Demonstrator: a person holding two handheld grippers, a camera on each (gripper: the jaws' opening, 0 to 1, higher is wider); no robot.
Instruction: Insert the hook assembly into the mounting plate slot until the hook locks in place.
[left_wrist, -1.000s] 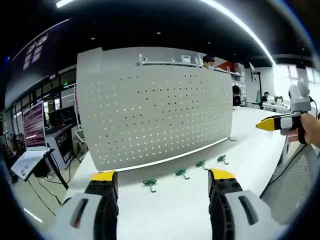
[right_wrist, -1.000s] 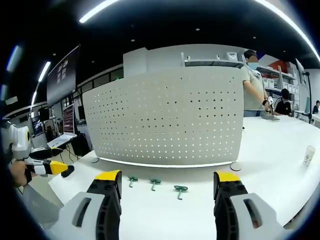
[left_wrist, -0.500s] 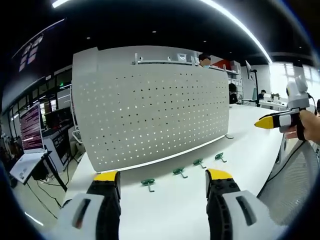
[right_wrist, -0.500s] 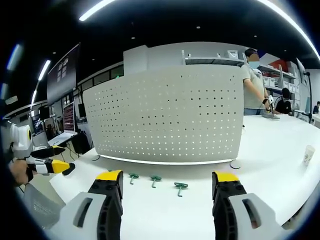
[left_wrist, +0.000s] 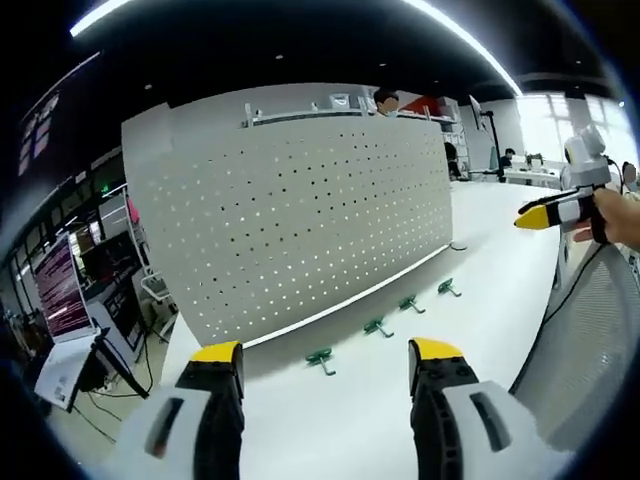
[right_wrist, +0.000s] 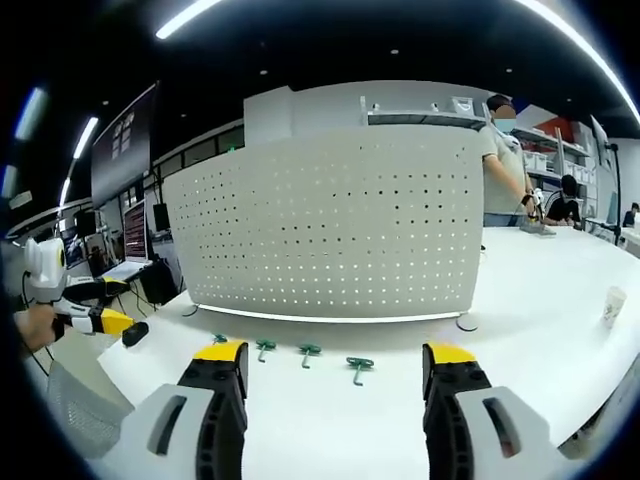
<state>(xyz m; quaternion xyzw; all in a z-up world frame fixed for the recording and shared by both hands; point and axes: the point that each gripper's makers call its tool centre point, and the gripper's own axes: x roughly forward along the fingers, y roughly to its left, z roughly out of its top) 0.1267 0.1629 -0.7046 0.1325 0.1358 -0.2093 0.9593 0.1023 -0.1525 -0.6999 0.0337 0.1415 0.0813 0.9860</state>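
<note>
**Both grippers empty, hooks waiting in a row below the pegboard**

Standing here, nothing has been picked up yet. The right gripper has its jaws spread wide with nothing between them, and same story for the left gripper: released and holding nothing.

Just past the right jaws, on the white table, sits a line of little green hooks. The nearest hook lies almost dead centre between the jaws, with the middle hook and far-left hook trailing off toward the left jaw. From the left gripper the same row runs off diagonally, closest hook just ahead of the gap.

Behind them stands the perforated mounting plate, upright, well beyond the hooks.

If I were doing it, I'd go with the right one: come down so the centre hook ends up squarely between the jaws and pinch the stem, not the curved end, leaving the locking end free to go into a hole. Those things look tiny and likely to skid on that smooth top.
</note>
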